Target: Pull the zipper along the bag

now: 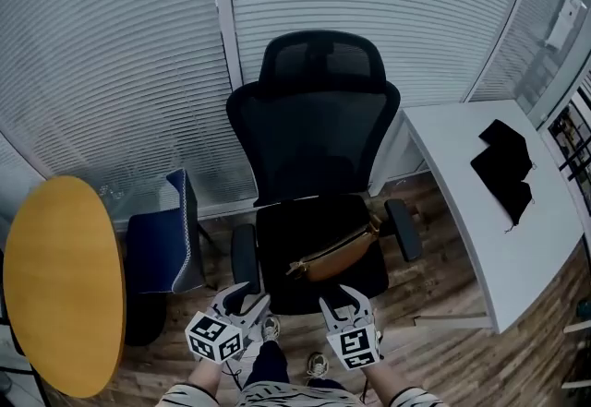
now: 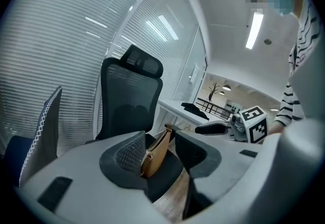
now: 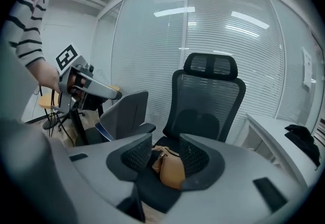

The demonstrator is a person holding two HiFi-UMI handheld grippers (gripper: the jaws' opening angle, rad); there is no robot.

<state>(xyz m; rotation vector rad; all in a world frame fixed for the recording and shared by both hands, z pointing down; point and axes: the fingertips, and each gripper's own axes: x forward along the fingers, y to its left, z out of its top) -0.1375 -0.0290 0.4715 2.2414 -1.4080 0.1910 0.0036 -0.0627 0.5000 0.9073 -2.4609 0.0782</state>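
Both empty with jaws apart, left tongs [image 1: 251,296] and right tongs [image 1: 339,297] hover at 6 o'clock of the tan bag [image 1: 334,255] on the black chair [image 1: 314,133].

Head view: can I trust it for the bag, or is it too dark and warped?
Head view: the tan bag reads clearly against the black chair seat, though the blinds bow at the edges. Right gripper view: bag sharp, ceiling-light reflections streak the glass.

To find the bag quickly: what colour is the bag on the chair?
The bag is tan brown, clearest in head view.
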